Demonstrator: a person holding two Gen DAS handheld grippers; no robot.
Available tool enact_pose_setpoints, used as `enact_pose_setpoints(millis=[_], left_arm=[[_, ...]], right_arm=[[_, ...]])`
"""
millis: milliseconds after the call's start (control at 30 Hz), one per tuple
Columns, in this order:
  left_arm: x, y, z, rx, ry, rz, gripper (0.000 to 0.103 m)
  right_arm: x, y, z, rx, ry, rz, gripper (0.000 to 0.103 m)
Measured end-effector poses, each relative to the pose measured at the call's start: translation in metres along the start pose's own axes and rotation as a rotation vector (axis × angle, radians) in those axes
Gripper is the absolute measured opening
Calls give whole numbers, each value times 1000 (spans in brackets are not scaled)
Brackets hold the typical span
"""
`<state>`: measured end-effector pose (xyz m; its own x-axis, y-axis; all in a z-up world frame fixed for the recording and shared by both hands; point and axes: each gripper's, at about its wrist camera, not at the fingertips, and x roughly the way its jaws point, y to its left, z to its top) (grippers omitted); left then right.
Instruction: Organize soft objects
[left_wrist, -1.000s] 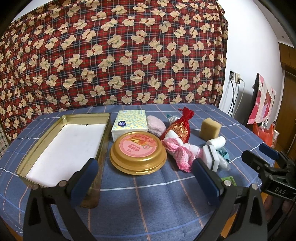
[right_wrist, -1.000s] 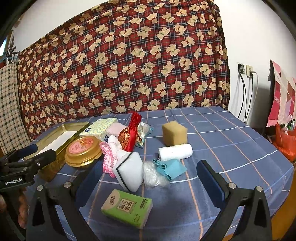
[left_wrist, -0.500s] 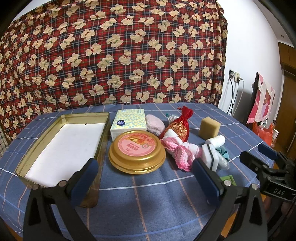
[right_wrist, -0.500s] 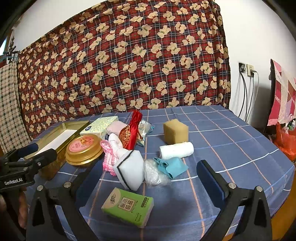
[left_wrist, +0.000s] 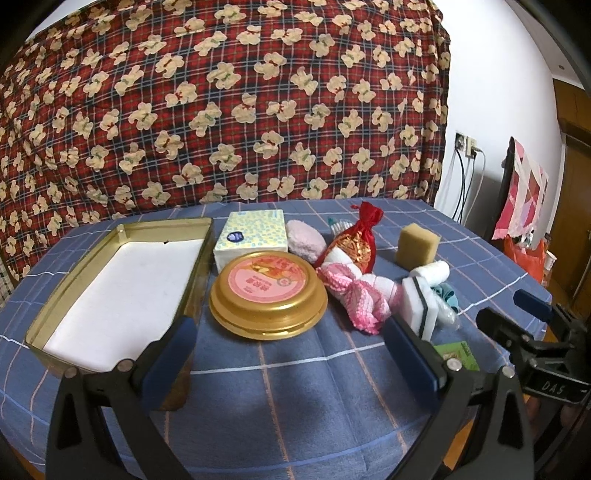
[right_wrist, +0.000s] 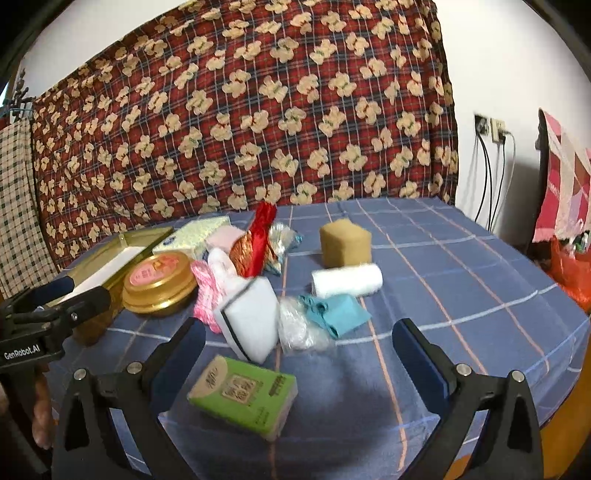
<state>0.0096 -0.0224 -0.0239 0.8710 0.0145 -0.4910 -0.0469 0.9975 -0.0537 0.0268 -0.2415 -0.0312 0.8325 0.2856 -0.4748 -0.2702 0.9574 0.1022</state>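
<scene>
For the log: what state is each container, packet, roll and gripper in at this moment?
Gold rectangular tin: open, lidless, nothing inside but a white liner.
Round gold tin: lid on.
Red drawstring pouch: tied shut, upright.
Green tissue packet: sealed, lying flat.
White roll: rolled up, on its side.
Left gripper: open, holding nothing.
Right gripper: open, holding nothing.

Both wrist views look forward and slightly down across the counter (left_wrist: 295, 387) toward the teddy-bear blanket (left_wrist: 229, 103). The left view sits near the round gold tin (left_wrist: 268, 295); the right view sits right of the tin, and both share it.
</scene>
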Motion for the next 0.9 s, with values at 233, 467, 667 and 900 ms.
enact_pose_setpoints(millis=[233,467,667,900], left_arm=[[12,-3,-15,7,10,-18,103],[14,9,-18,-41,2,0,103],[15,10,-18,-39,8,1,103],[17,5,-18,-18,19,-8,103]], right_arm=[[14,-2,-21,21,66,30,102],[26,18,-37,-25,101,67,102],[26,28,-37,-50,107,99,102],[31,32,-41,-79,120,119,83]])
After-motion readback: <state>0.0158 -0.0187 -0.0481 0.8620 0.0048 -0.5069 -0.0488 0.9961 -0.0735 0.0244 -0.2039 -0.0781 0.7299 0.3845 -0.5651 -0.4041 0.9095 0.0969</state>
